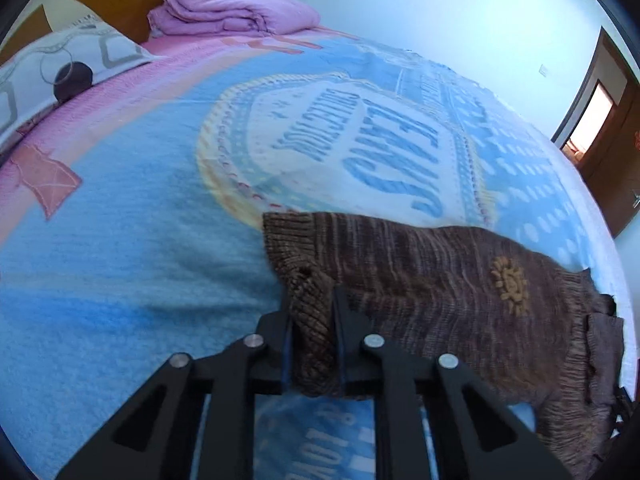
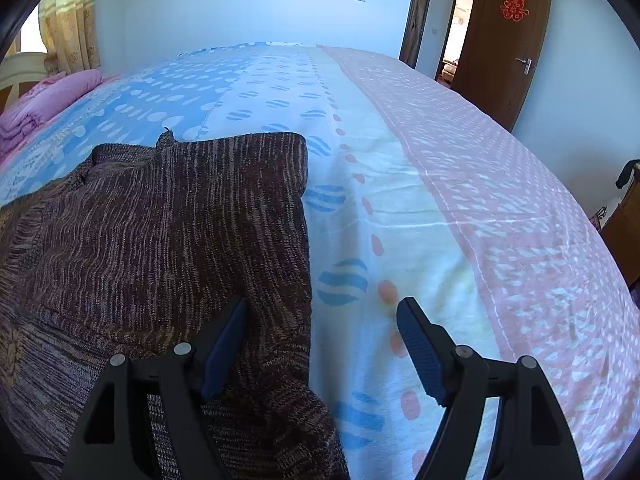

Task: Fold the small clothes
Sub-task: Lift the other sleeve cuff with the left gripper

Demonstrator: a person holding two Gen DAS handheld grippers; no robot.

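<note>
One brown knit sweater (image 1: 440, 280) flat on bed blanket (image 1: 140, 200), spread for folding. Left claw (image 1: 312, 300) pinched tight on ribbed cuff (image 1: 312, 320), likely to carry sleeve inward. Right claw (image 2: 322, 308) gapes wide, holds nothing, straddling sweater's side edge above blanket. Pink quilt (image 1: 232, 8) folded well apart near headboard.

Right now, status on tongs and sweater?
Left tongs shut on sweater cuff. Right tongs open, straddling its edge. Nothing in the way.
</note>
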